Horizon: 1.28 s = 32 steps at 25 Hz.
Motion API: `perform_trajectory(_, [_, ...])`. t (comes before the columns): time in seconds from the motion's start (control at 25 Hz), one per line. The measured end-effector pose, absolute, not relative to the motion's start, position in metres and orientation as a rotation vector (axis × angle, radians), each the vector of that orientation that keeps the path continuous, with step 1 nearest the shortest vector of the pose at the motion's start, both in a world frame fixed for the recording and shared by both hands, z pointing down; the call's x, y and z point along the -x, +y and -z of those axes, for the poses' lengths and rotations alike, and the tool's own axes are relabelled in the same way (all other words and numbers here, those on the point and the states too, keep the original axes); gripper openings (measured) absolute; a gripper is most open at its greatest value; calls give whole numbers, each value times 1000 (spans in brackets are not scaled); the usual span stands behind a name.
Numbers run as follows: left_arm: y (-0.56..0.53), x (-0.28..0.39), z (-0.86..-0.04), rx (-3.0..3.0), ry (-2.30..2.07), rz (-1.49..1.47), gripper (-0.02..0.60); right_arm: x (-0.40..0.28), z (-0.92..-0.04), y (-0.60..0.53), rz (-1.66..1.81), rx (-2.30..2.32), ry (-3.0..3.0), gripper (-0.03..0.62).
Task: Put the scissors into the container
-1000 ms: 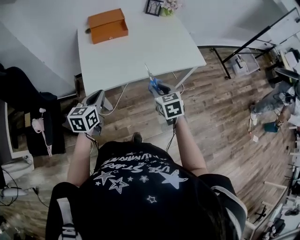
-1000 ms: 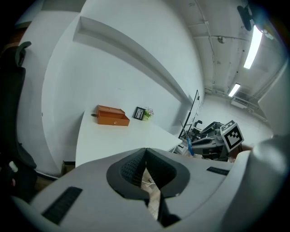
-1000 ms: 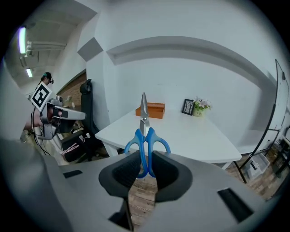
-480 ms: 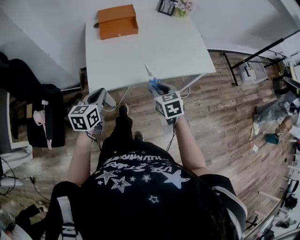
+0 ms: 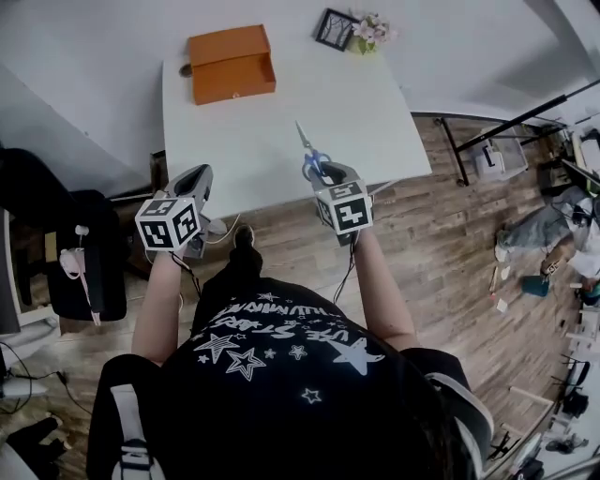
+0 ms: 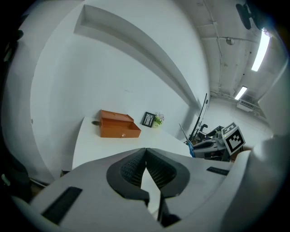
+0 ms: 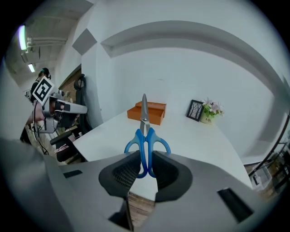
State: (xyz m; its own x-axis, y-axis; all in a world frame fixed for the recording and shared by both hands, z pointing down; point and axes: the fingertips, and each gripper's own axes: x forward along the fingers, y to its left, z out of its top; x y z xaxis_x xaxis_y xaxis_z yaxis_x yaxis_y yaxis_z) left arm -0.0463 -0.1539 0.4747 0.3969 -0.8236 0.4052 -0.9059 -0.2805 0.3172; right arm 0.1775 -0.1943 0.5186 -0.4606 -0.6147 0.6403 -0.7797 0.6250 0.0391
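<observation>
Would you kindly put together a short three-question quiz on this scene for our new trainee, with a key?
1. True or false: the left gripper holds the blue-handled scissors.
2. The orange box on the white table is: A) shut; B) open, with the scissors inside; C) open, with the scissors not yet in it.
3. Fill in: next to the picture frame stands a small pot of ____.
Key: 1 false: the right gripper is shut on them, and the left is shut and empty. 2 C. 3 flowers.

Steep-overhead and gripper-level views sharing table
</observation>
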Motion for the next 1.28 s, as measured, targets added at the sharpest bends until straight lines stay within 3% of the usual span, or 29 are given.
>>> perform_trajectory(0.44, [-292, 110, -466, -2140, -1517, -183, 20, -127, -511, -344, -197, -971, -2176, 97])
perform_trajectory(1.28, [-408, 220, -491, -2029, -1580, -121, 20, 18, -508, -513, 316, -578, -2061, 97])
